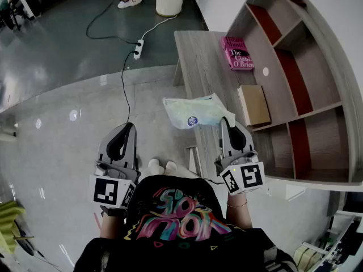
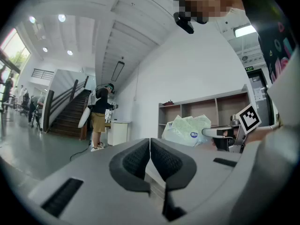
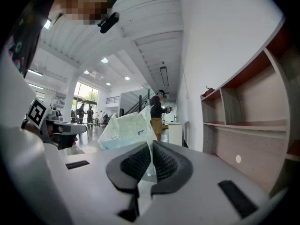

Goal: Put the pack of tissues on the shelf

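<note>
Right gripper [image 3: 151, 146] pinched shut on the pack of tissues [image 1: 193, 112], held up at the edge of the wooden ledge [image 1: 198, 61]
Left gripper [image 2: 150, 144] has its jaws together on nothing. The pack's gripped corner hides between the right pads. The shelf [image 1: 317, 95] is cut off at the right; a pink book [image 1: 237, 52] and a tan box [image 1: 253, 103] lie on the ledge

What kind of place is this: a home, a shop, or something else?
Probably an open hall in an office or lab building: a wide polished grey floor, a broad staircase, and a wooden shelf unit against a white wall.
</note>
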